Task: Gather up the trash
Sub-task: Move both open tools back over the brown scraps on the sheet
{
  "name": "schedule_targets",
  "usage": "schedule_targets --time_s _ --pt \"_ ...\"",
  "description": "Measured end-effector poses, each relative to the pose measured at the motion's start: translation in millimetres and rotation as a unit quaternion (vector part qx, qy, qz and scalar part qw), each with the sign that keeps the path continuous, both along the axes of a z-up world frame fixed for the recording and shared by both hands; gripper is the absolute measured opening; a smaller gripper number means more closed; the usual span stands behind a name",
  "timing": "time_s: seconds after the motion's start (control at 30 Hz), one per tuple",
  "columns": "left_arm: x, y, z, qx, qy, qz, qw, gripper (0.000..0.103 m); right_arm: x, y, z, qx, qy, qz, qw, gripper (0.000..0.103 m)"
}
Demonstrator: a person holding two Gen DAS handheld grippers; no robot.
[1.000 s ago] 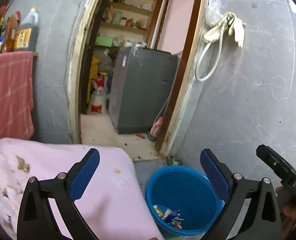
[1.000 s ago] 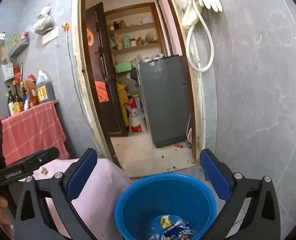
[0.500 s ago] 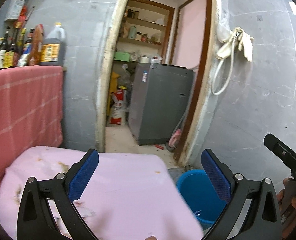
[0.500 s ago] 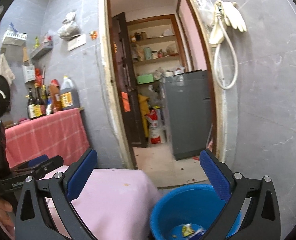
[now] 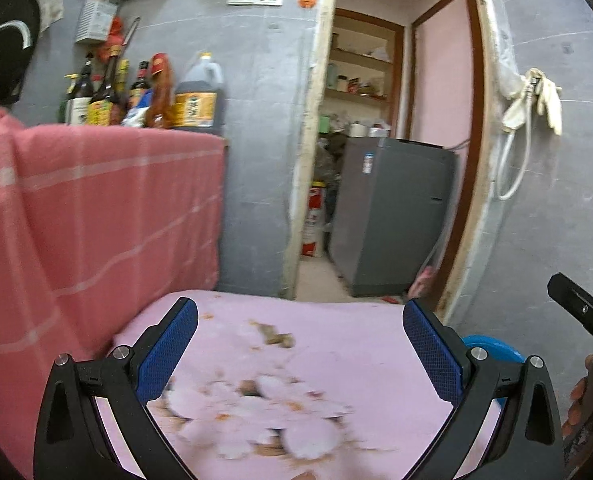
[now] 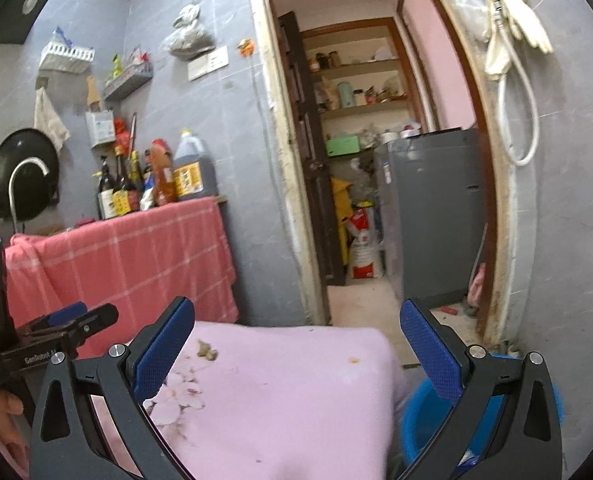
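Note:
A pink-covered table (image 5: 356, 360) fills the lower part of the left wrist view. Brown scraps (image 5: 274, 336) and a blurred heap of pale peel-like pieces (image 5: 256, 412) lie on it. My left gripper (image 5: 300, 344) hangs open over this litter, holding nothing. A blue bucket (image 5: 492, 350) peeks out past the table's right corner. In the right wrist view my right gripper (image 6: 296, 340) is open and empty above the same table (image 6: 296, 400), with a brown scrap (image 6: 206, 354) and a crumb (image 6: 352, 360) ahead. The bucket (image 6: 416, 420) sits low right. The left gripper (image 6: 92, 314) shows at the left.
A counter draped in red checked cloth (image 6: 136, 252) carries several bottles (image 6: 156, 180) on the left. A doorway (image 6: 356, 280) straight ahead leads to a grey appliance (image 6: 428, 216). A hose and gloves (image 6: 508, 48) hang on the grey wall at right.
Both views have swung left and upward, away from the bucket. The bucket slid to the lower right edge and the littered table top moved under both grippers, which stayed open.

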State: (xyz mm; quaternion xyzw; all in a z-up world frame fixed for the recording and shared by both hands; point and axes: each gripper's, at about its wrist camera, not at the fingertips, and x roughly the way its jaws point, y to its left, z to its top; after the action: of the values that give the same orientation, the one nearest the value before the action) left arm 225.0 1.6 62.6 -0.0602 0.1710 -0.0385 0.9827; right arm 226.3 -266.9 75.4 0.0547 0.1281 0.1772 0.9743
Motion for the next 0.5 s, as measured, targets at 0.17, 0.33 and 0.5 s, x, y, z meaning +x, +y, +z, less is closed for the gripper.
schedule_targets --time_s 0.17,0.33,0.5 --pt "2.9 27.5 -17.8 -0.012 0.016 0.021 0.9996 0.101 15.4 25.8 -16.7 -0.018 0.026 0.024 0.999 0.103" --pt "10.7 46.2 -35.1 -0.006 0.038 0.035 0.9986 0.101 29.5 42.8 -35.6 -0.041 0.058 0.041 0.997 0.103" --pt "20.3 61.5 -51.8 -0.008 0.072 0.055 0.9959 0.101 46.5 59.5 -50.8 -0.072 0.093 0.058 0.991 0.103"
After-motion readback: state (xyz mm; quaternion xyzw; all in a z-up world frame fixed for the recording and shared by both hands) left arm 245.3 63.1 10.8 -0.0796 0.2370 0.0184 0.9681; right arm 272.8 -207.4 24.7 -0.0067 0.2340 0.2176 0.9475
